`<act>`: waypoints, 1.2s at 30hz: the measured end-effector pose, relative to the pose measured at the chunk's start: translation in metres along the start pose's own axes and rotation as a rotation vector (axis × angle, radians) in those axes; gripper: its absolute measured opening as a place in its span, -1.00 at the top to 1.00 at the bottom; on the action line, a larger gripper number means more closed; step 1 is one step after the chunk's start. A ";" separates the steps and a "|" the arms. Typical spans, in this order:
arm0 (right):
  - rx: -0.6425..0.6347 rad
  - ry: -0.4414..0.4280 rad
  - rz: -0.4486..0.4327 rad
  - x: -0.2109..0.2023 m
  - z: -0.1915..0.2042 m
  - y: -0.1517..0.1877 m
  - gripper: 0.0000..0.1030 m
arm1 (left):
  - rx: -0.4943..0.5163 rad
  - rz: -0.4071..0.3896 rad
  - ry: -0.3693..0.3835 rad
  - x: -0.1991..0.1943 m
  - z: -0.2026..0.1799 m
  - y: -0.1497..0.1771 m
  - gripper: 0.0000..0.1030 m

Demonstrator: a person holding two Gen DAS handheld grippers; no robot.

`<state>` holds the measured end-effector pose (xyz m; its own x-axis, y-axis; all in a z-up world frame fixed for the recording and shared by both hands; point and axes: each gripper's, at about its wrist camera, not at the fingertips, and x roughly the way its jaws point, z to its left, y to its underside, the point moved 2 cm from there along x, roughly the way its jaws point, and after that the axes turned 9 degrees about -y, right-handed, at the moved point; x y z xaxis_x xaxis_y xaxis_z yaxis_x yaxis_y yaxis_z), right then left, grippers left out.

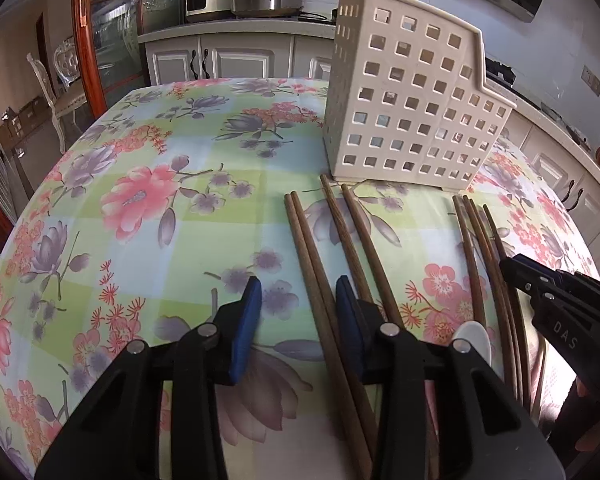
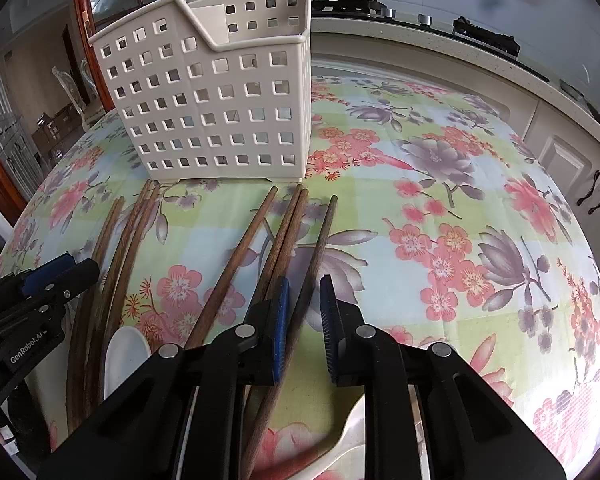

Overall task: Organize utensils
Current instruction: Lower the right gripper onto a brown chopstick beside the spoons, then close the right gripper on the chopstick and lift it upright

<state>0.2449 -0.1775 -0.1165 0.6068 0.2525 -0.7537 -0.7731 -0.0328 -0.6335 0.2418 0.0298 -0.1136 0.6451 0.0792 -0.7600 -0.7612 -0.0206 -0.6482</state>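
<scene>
Both tongs stand open: left tongs (image 1: 298, 292) straddle a chopstick pair (image 1: 312, 264), right tongs (image 2: 305, 294) one chopstick (image 2: 320, 248) (basket (image 2: 220, 100) at 12 o'clock); off-centre closing could roll sticks away.

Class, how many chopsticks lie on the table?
8: four chopsticks at the left gripper, four at the right gripper, all before the basket; overlaps may hide more.

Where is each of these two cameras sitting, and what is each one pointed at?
Left wrist: rides the left gripper, looking down past its jaws at chopsticks; the right gripper shows at the edge.
Right wrist: rides the right gripper, its jaws straddling one chopstick.
Shared: basket, flowered tablecloth, white spoon.
</scene>
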 end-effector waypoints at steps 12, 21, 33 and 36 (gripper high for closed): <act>0.009 -0.009 0.000 0.002 -0.002 -0.003 0.66 | -0.059 0.031 0.039 0.001 0.010 -0.004 0.34; 0.007 -0.012 0.000 0.003 -0.002 -0.003 0.66 | -0.042 0.024 -0.006 0.002 0.011 -0.004 0.34; -0.024 0.011 0.006 0.006 0.002 -0.006 0.83 | 0.058 0.012 -0.097 0.008 -0.013 -0.009 0.84; -0.007 -0.008 0.003 0.004 0.000 -0.006 0.85 | 0.054 0.009 -0.073 0.007 -0.013 -0.009 0.87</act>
<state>0.2520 -0.1765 -0.1160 0.6028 0.2600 -0.7543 -0.7738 -0.0402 -0.6322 0.2535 0.0175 -0.1136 0.6330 0.1515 -0.7592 -0.7708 0.0318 -0.6363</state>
